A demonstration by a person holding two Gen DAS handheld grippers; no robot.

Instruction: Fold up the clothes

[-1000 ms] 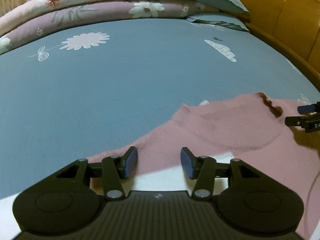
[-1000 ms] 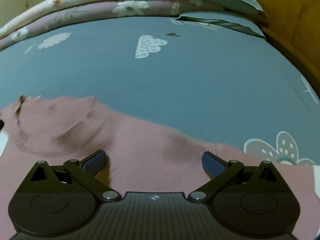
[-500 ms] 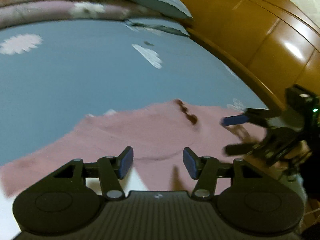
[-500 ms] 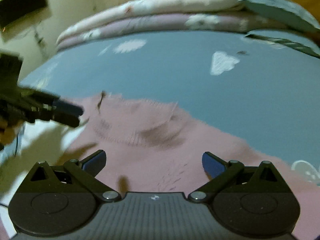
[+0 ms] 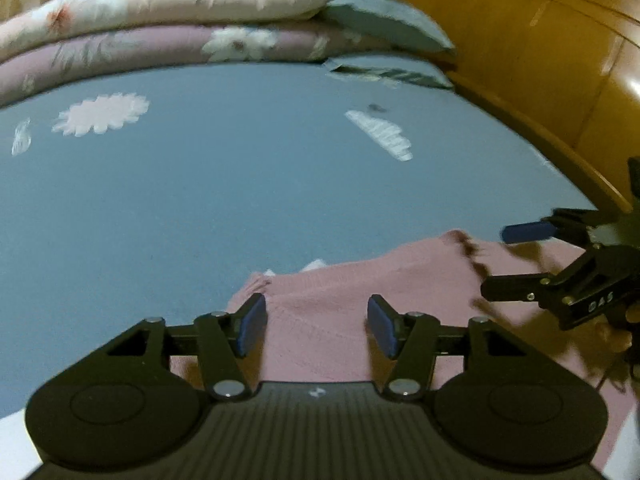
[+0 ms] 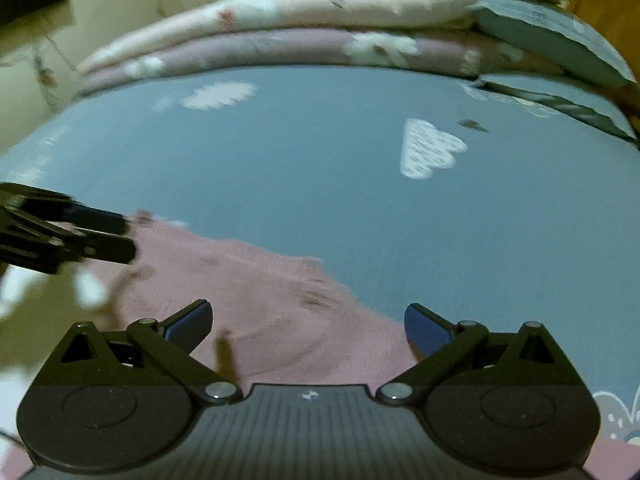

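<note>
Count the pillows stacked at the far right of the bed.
2: the upper pillow sits partly under the folded quilts; the lower pillow lies flat beneath it. More may be hidden.

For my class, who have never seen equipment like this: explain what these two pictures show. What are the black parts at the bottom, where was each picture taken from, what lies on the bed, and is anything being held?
There is no robot here. A person holds a two-fingered gripping tool in each hand, and a small wide-angle camera on each tool looks forward along its fingers. One picture comes from the left tool, the other from the right tool; each tool also shows at the edge of the other's picture. On the blue bedsheet lies a pink sweater, spread flat below both tools. Folded quilts and pillows are stacked at the far side, beside a wooden headboard. Nothing is held: both tools are open, and the left one's jaws have just been opening, with nothing gripped between them.
</note>
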